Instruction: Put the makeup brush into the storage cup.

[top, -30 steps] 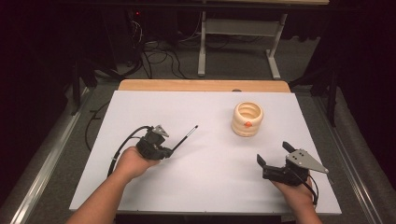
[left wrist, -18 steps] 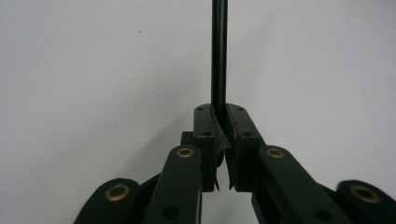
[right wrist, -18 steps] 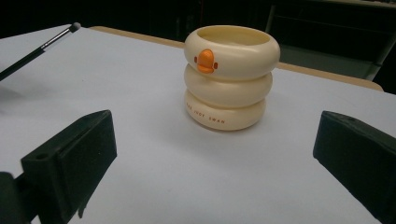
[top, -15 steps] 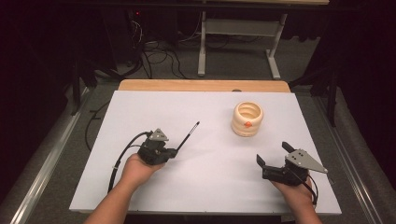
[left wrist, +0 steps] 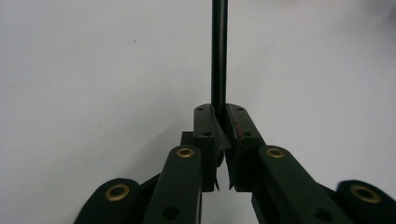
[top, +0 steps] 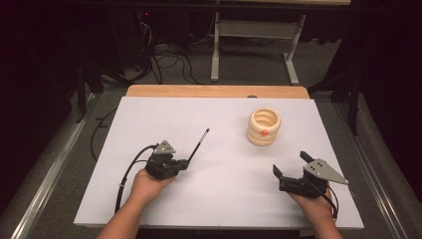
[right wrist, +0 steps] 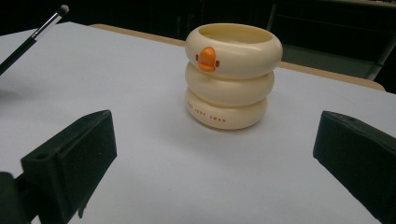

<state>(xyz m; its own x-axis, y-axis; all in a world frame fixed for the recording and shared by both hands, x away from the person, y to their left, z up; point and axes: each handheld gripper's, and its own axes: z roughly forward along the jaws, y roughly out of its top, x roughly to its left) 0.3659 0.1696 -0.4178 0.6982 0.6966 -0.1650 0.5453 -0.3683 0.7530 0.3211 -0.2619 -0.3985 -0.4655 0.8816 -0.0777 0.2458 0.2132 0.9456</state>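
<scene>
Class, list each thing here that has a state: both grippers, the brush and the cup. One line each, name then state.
left gripper: shut on the brush, jaws pinching its handle end.
right gripper: open, nothing between its jaws.
brush: held, tilted up off the table, bristle tip pointing away.
ringed cream cup: upright on the white table, open at the top, untouched.

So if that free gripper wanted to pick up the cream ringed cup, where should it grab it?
Probably around the waist groove between the stacked rings of the cup, jaws level, coming from the near side where the right gripper already faces it, open. The cup stands upright with bare table around it, and the grooves should keep the pads from slipping.
</scene>
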